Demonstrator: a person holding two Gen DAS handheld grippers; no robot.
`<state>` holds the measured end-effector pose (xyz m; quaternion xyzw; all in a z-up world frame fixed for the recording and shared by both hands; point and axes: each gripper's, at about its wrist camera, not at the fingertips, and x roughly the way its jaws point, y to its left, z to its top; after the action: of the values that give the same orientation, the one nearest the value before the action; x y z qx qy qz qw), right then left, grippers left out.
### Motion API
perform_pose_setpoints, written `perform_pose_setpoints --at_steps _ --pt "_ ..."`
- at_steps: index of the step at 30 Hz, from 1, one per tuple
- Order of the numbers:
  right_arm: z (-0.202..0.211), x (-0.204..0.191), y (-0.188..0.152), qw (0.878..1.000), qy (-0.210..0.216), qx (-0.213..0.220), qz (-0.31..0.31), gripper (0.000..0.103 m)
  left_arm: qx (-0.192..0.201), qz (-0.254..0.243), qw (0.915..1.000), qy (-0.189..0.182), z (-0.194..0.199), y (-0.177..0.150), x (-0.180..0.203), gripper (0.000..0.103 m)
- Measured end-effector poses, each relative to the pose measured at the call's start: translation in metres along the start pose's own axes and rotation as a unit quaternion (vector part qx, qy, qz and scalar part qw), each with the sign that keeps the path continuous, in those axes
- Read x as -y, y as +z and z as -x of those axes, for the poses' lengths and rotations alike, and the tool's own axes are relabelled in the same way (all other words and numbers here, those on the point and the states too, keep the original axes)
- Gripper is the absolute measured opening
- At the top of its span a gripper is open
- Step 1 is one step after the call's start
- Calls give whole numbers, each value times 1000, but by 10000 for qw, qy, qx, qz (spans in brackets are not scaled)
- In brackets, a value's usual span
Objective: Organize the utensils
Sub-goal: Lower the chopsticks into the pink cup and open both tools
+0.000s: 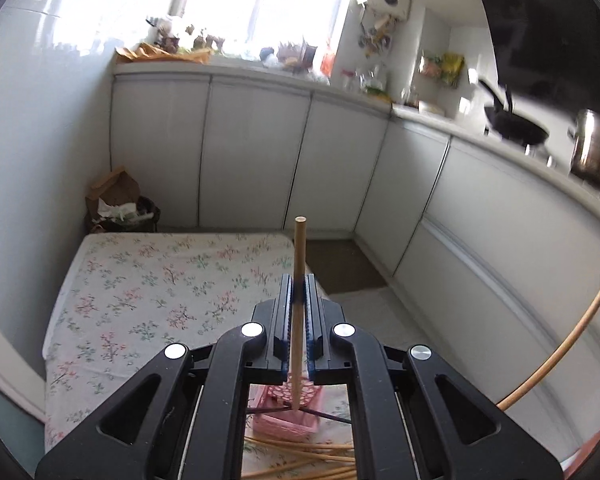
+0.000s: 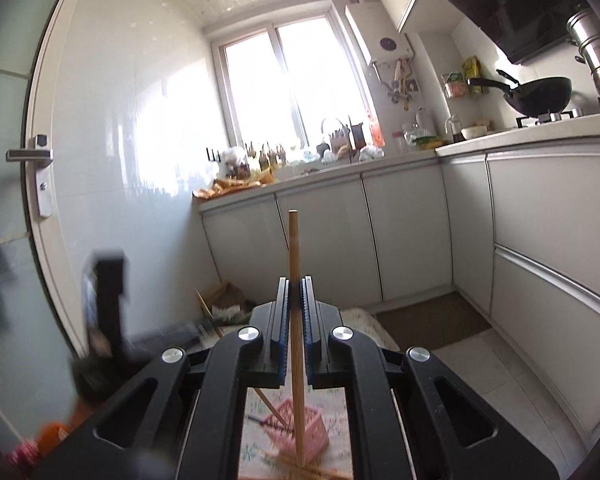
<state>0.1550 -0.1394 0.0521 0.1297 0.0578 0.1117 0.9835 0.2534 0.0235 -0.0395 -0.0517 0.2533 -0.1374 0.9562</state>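
We see a small table covered with a white cloth with little pink and green flowers (image 1: 148, 292), and it stands close to the long row of pale grey kitchen cupboards (image 1: 256, 152). On the counter sit a black frying pan (image 2: 538, 92) and a tall shiny metal pot (image 2: 596, 52).

Our left black two-finger claw (image 1: 299, 292) is high over the near end of the table. Its two fingers are pressed onto a long light wooden chopstick (image 1: 299, 264), which stands straight up between them. The top of the stick pokes out above the fingers and the bottom tip hangs over the small pink plastic basket with holes in its sides (image 1: 286, 412). That basket lies on the flowery cloth, and we cannot tell if the tip touches it. Just in front of the basket is a loose pile of more light wooden chopsticks (image 1: 304, 456) lying flat on the cloth.

Our right black two-finger claw (image 2: 295, 300) is pinching a second long wooden chopstick (image 2: 294, 264) the same way, straight up. Its lower end hangs down in front of the pink basket, close to the pile. A thin stick (image 2: 270, 406) leans out of the basket
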Motion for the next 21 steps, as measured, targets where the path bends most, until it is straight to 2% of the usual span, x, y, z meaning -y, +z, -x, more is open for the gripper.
perform_pose_setpoints --at_steps 2,4,6,10,13,16,21 --pt "-10 -1 5 9999 24 93 -63 6 -134 -179 9997 -7 -13 -15 0 8" --pt "-18 -3 9 9998 38 159 -88 6 -132 -233 9996 62 -12 -27 -3 16" --pt "-30 -7 10 9997 14 229 -94 6 103 -35 9999 13 7 -31 -12 20" --pt "-53 -16 3 9997 -42 211 -86 6 506 513 9974 -34 45 -27 -39 38" --pt "-73 -25 -12 9998 -124 136 -8 6 643 816 9946 18 62 -25 -60 42" --pt "-91 -30 -28 9998 -206 32 36 6 666 1086 9918 41 68 -26 -80 42" --pt "-114 -37 -54 9992 -339 -57 194 6 543 1268 9904 55 66 -28 -101 42"
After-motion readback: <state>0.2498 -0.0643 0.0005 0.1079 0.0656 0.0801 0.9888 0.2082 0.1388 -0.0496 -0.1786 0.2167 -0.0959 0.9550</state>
